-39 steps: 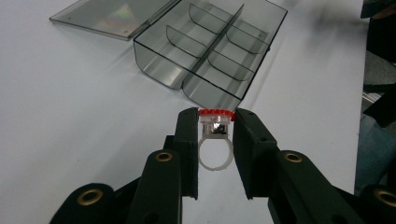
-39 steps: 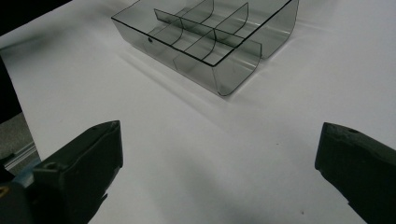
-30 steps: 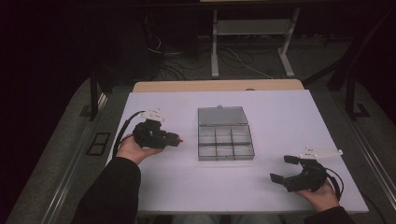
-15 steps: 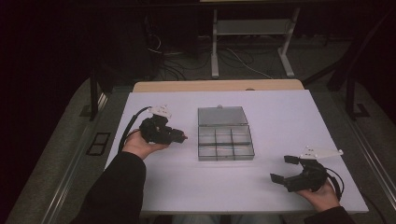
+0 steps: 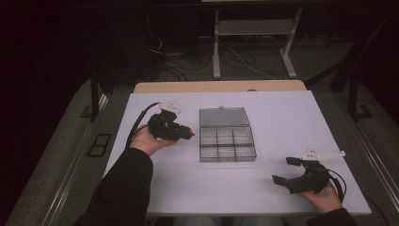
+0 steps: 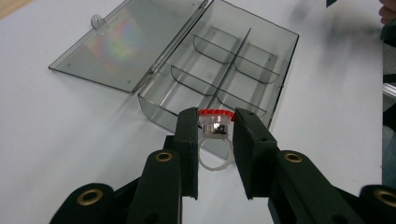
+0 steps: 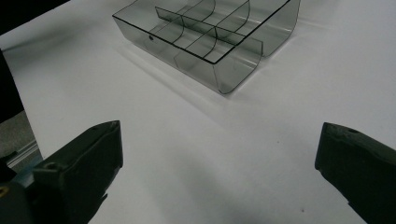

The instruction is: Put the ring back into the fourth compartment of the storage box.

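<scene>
left gripper (image 6: 215,123) pinching ring (image 6: 215,135) just short of box (image 5: 227,135) | right gripper (image 5: 290,171) spread, idle | risk: ring twists out (thin band), misses a compartment

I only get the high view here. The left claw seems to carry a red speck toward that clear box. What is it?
Observer: A ring with a red top, clamped between the left claw's pads, band hanging down.
Operator: Does the box already hold anything?
Observer: No, the compartments of the box look bare in the left gripper view.
Operator: And the lid?
Observer: The lid lies flat open on the table, with a small round tab at its outer edge.
Operator: What about the right claw?
Observer: The right claw is wide open, with just bare table between its jaws.
</scene>
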`<action>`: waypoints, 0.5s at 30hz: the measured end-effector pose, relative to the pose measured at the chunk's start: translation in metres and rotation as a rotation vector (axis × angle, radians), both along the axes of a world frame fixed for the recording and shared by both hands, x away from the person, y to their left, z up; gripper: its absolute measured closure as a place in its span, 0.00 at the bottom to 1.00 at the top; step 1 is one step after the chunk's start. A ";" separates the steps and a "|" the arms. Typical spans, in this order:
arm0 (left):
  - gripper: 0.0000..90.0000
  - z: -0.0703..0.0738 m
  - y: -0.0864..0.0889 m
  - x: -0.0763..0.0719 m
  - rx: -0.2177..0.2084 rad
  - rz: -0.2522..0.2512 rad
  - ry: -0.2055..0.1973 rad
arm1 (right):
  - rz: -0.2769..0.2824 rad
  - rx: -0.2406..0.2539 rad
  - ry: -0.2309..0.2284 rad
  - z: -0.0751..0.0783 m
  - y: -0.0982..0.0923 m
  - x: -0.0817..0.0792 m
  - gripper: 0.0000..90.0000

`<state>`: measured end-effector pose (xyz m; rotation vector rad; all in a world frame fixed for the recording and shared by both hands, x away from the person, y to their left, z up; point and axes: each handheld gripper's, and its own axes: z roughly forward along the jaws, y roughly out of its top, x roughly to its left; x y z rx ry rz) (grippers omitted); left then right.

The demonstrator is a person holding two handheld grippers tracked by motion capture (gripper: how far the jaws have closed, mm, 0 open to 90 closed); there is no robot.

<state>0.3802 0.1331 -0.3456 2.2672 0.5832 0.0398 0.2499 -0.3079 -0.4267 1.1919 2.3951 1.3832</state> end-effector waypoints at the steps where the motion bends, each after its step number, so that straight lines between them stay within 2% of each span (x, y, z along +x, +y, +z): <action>1: 0.79 0.000 -0.001 0.001 0.000 -0.001 -0.001 | 0.000 0.001 0.001 0.000 0.000 0.000 0.00; 8: 0.79 0.000 -0.008 0.009 -0.008 0.012 -0.005 | 0.002 0.000 0.001 0.000 0.000 0.000 0.00; 15: 0.79 -0.007 -0.017 0.017 -0.032 0.036 -0.002 | 0.005 -0.003 0.000 0.000 0.001 0.001 0.00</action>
